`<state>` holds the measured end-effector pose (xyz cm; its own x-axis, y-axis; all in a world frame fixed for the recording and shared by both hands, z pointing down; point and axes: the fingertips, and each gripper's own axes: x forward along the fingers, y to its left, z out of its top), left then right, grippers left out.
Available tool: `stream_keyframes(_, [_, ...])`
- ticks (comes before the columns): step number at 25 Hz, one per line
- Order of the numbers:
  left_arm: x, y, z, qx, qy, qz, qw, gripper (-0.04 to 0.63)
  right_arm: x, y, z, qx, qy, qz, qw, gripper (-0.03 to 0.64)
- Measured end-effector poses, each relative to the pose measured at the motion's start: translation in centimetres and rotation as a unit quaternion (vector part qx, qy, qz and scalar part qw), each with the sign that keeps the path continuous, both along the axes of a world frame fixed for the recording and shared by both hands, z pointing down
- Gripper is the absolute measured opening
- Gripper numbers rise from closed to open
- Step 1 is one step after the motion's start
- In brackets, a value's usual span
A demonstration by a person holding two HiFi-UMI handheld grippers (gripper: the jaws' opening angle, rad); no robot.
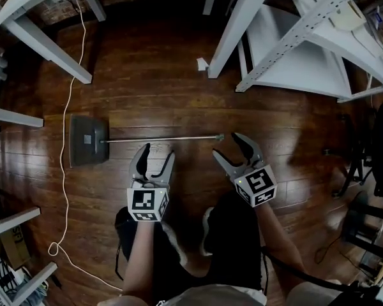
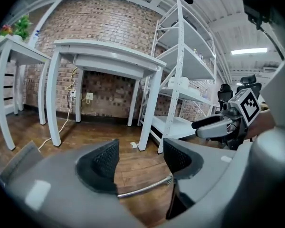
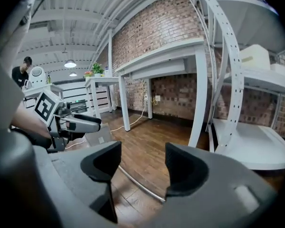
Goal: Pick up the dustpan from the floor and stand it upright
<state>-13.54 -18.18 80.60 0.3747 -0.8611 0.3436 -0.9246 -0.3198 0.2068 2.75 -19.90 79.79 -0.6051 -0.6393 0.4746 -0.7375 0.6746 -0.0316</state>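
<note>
- The dustpan (image 1: 88,140) is lying flat on the dark wooden floor (image 1: 179,101). In the head view the pan end is off to the left, and its thin metal handle (image 1: 163,139) runs straight out to the right.
- The left gripper (image 1: 157,152) sits just on the near side of the handle, roughly at its middle. Its jaws are spread apart with nothing between the pads. In the left gripper view the rod crosses the gap low down, on the floor behind them.
- The right gripper (image 1: 228,145) is over at the free tip of the handle. Its jaws are also apart and empty. In the right gripper view the rod cuts diagonally across the floor below the pads.
- Honestly I can't say whether either gripper touches the rod. It looks like both are just short of it, but the angle is rough.
- The two grippers are side by side, near each other but apart, and each one shows up in the other's camera.
- A white cable (image 1: 65,171) snakes down the floor just beside the left edge of the pan.
- There's a white table leg (image 1: 48,46) upper left and a white metal shelving rack (image 1: 306,43) upper right. A small scrap of white paper (image 1: 202,63) lies at the foot of one post.
</note>
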Motion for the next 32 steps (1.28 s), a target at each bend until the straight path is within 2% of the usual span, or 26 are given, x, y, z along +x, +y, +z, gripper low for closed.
stream_keyframes(5, [0.2, -2.4, 2.1, 0.038, 0.028, 0.014, 0.9988, 0.308, 0.5, -1.5, 2.8, 0.029, -0.01, -0.012, 0.999, 0.278])
stream_keyframes(9, [1.5, -3.3, 3.2, 0.054, 0.024, 0.039, 0.9975, 0.308, 1.3, -1.8, 5.3, 0.041, -0.008, -0.023, 0.999, 0.278])
stream_keyframes(12, [2.7, -3.8, 3.0, 0.07, 0.028, 0.058, 0.9954, 0.308, 2.7, -2.5, 6.5, 0.044, -0.007, -0.006, 0.999, 0.278])
stream_keyframes(14, [3.4, -3.7, 2.8, 0.082, 0.018, 0.071, 0.9939, 0.29, 3.4, -2.7, 7.2, 0.042, -0.007, 0.007, 0.999, 0.278])
stream_keyframes(20, [4.4, -3.4, 2.9, 0.08, 0.016, 0.095, 0.9921, 0.29, 5.3, -2.0, 10.4, 0.036, 0.034, -0.003, 0.999, 0.278])
stream_keyframes(25, [4.9, -3.2, 4.0, 0.071, 0.004, 0.115, 0.9907, 0.29, 7.3, -0.3, 14.6, 0.001, 0.073, -0.011, 0.997, 0.278])
stream_keyframes(32, [5.8, -2.8, 4.2, 0.059, 0.011, 0.131, 0.9896, 0.29, 11.9, 2.9, 19.7, -0.046, 0.126, -0.039, 0.99, 0.278])
